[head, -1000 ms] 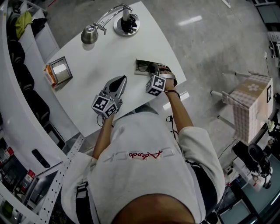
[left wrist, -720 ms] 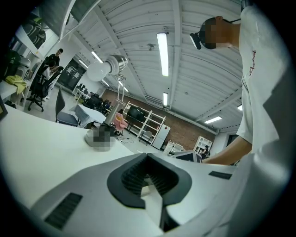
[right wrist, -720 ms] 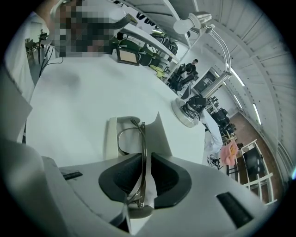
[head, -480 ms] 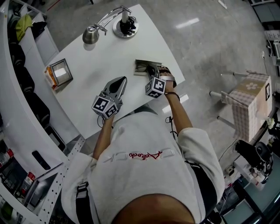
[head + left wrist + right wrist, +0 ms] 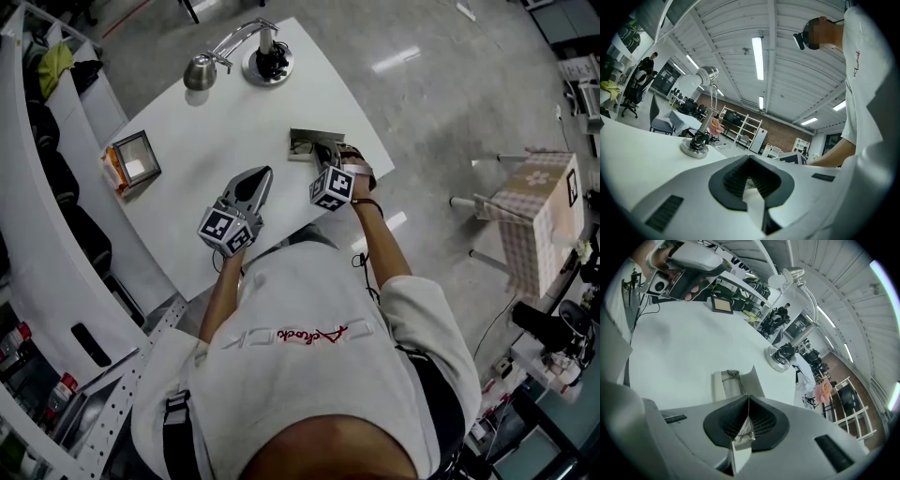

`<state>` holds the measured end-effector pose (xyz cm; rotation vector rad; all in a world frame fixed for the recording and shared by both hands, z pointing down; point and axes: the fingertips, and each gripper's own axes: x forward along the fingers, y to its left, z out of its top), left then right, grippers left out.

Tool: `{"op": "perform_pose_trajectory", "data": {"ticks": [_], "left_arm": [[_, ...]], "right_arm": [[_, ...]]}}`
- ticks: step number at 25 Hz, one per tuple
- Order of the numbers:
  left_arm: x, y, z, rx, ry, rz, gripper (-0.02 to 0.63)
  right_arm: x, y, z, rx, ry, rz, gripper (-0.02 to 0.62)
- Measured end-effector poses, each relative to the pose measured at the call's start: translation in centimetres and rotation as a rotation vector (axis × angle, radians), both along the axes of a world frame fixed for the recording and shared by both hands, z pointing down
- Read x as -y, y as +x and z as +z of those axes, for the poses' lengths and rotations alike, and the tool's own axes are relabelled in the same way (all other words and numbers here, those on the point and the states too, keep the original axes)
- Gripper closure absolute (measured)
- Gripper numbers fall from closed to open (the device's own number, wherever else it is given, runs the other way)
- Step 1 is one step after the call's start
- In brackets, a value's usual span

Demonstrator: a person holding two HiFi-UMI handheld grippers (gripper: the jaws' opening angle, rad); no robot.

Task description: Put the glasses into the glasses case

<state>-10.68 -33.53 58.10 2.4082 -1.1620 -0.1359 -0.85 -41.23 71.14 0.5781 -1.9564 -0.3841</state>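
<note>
Right hand-held gripper (image 5: pixel 325 156) is down at the near right corner of the white worktop (image 5: pixel 216 122), with its tips right at the glasses case (image 5: pixel 306 142). In the right gripper view the jaws are clamped together on the glasses (image 5: pixel 742 432). You can see the thin wire frame pinched between the black ribbed pads. The case sits open just ahead of the jaws, lid tipped up on the far side. A thin dark bit of the frame shows inside it, but I can't tell if it's touching the bottom.

Left hand-held gripper (image 5: pixel 260 174) is off to the left of the case, well apart from it, over bare worktop and pointing up the table. In the left gripper view its jaws meet at the tips with nothing between them, just white worktop showing through the gap in the pads.

There's also a chrome desk lamp (image 5: pixel 267 58) at the far edge, with its shade bent over to the left. A small orange-sided box (image 5: pixel 134 159) sits near the left edge, nowhere near either gripper.
</note>
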Motion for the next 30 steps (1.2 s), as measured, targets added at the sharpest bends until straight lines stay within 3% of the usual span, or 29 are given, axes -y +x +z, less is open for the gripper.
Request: {"op": "perform_pose_trajectory", "data": {"ticks": [7, 12, 16, 22, 30], "left_arm": [[-1.7, 1.1, -1.6, -0.001, 0.05, 0.05, 0.611], [-3.2, 1.8, -3.0, 0.008, 0.097, 0.09, 0.611], [-5.0, 2.3, -3.8, 0.011, 0.124, 0.115, 0.611], [-7.9, 3.5, -4.9, 0.019, 0.159, 0.16, 0.611], [-12.1, 4.5, -5.2, 0.014, 0.173, 0.204, 0.611]], "right_arm": [[-2.4, 0.9, -2.4, 0.062, 0.04, 0.087, 0.586], [-4.1, 1.1, -5.6, 0.289, 0.032, 0.254, 0.586], [-6.7, 0.6, -7.7, 0.445, 0.026, 0.324, 0.586], [-10.7, 0.6, -12.5, 0.759, 0.057, 0.442, 0.588], [-17.1, 0.9, -14.9, 0.972, 0.026, 0.509, 0.588]]}}
